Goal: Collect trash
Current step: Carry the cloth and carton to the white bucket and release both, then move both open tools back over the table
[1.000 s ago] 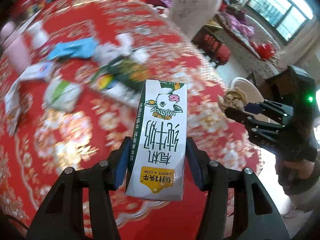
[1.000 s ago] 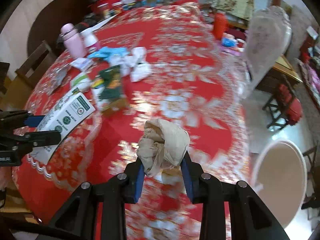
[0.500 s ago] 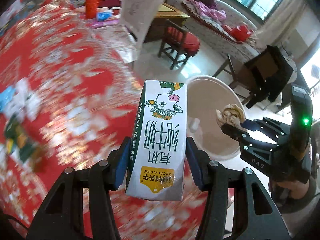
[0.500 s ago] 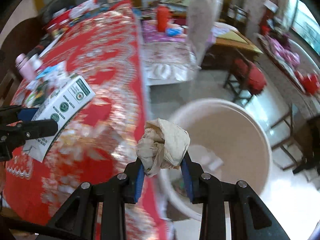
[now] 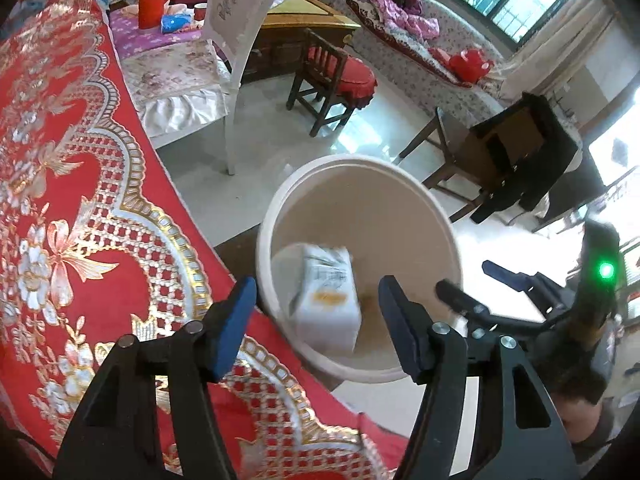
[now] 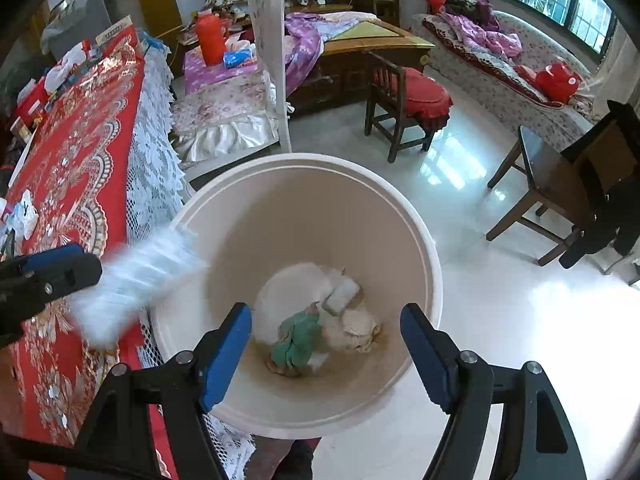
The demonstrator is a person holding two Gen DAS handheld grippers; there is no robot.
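My left fingers (image 5: 316, 320) and right fingers (image 6: 326, 344) are opening, empty, above the bin (image 6: 240, 184); the carton (image 5: 328, 304) falls between them.

We see a smooth, matt plastic bucket (image 6: 416, 240), a glossy tiled floor (image 6: 500, 288), embroidered red cloth (image 5: 60, 184) on the worktop, and a paper carton (image 5: 326, 300).

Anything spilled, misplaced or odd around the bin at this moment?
Nothing spilled. The one oddity is the milk carton: it shows as a blur over the bin, apparently mid-fall and not settled. Both grippers, left and right, are opening with nothing between their fingers. Crumpled paper lies at the bottom.
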